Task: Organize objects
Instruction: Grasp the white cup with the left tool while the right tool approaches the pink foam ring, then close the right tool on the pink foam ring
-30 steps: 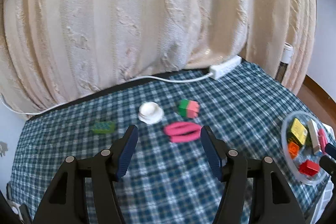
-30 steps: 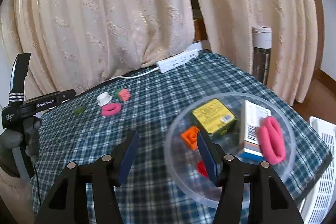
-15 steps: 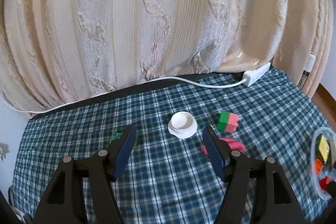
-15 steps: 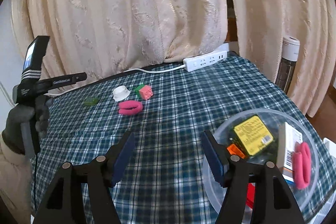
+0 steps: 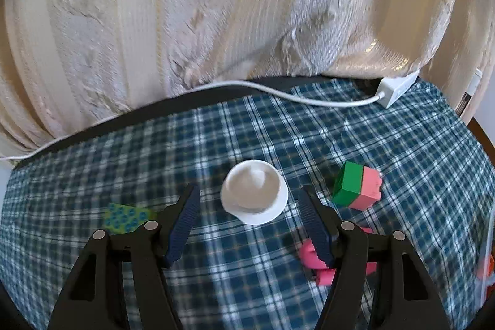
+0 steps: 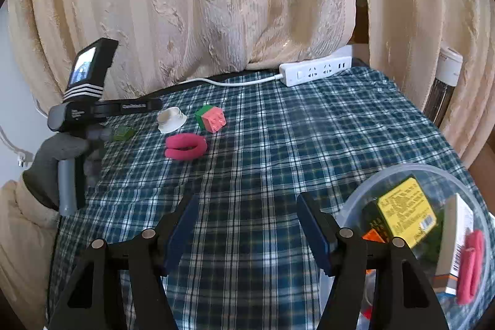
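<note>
Left claw [image 5: 247, 214]: released, jaws apart and holding nothing, tilted down at the cloth.
White cup [image 5: 254, 195]: straight ahead of the left claw, framed between its two fingertips but just beyond them; not touched. Round, so no long axis to line up with; the jaws look wide enough to take it.
Nearer hand: the left, by far. From the right wrist view the cup [image 6: 171, 119] sits well away, across the table on the left.
Right of the left claw: a green-and-pink block [image 5: 357, 189] near the cup; a pink ring [image 5: 312, 255] partly hidden behind the right finger, close under it.
Left of the left claw: a small green piece [image 5: 126, 217], just beside the left finger.
In the way: nothing between the jaws and the cup. The ring is the thing most likely to be nudged, as I judge it.
Right claw [image 6: 244, 225]: released, empty, over bare checked cloth [image 6: 263, 175].
Right of the right claw: a clear bowl [image 6: 414, 170] just beside the finger, already holding a yellow box [image 6: 405, 211], a white carton [image 6: 458, 240] and another pink ring [image 6: 470, 265].
Farther off: a white power strip [image 6: 315, 70] at the back edge, before the cream curtain [image 6: 201, 5].
Likely step: closing on the cup for the bowl.
</note>
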The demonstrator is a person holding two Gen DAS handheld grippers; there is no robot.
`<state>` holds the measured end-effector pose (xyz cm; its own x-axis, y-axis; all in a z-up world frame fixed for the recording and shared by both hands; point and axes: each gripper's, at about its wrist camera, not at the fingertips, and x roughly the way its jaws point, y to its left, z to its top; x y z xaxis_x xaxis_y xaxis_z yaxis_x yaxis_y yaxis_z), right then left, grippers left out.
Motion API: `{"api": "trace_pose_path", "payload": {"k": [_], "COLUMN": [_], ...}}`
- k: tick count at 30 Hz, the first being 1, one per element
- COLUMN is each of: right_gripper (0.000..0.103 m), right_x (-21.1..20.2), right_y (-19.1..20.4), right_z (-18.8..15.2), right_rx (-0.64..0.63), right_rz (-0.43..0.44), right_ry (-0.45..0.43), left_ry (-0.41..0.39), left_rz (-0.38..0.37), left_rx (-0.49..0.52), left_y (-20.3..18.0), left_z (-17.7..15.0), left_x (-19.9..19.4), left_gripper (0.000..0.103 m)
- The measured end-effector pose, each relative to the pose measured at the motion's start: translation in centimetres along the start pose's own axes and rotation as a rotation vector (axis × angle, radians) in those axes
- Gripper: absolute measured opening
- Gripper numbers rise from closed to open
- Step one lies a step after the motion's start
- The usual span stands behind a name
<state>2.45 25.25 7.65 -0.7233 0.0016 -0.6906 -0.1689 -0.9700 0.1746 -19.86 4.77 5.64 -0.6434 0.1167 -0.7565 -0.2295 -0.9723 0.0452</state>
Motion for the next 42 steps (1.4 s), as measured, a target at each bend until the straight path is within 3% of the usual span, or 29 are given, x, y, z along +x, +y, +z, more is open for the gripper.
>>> {"api": "trace_pose_path", "payload": {"k": [10,13,16,18,27,33,42], "right_gripper": [0.069,0.069,0.069,0.069,0.069,0.069,0.069], "right_x": [2.8,3.4,4.2,4.8,7.5,10.4,13.8], "right_y": [0.4,0.9,1.5,1.9,3.5,4.4,5.9], "right_z": [0.7,1.0,1.3,1.5,2.6,3.9,6.1], "right_rx": [0.017,0.017,0.013,0.010,0.002,0.021,0.026], "right_rz": [0.019,0.024,0.030,0.031,0.045,0.088,0.110], "right_ry": [0.043,0.049,0.058,0.064,0.083,0.103,0.101], "left_ry": [0.050,0.060,0.073,0.066,0.031,-0.030,-0.021], "left_rz": [0.004,-0.004,-0.018,-0.027,-0.069,-0.044,-0.034], "left_rx": [-0.029,-0.039,-0.045,-0.052,-0.107,-0.083,-0.107], "left_y": [0.1,0.3,0.4,0.5,2.1,2.3,3.4], "left_z": [0.0,0.0,0.0,-0.1,-0.3,-0.5,-0.3], "left_x": [3.8,4.5,5.1,5.2,3.8,1.5,1.1], "left_gripper": [0.067,0.063,0.052,0.052,0.052,0.052,0.052]}}
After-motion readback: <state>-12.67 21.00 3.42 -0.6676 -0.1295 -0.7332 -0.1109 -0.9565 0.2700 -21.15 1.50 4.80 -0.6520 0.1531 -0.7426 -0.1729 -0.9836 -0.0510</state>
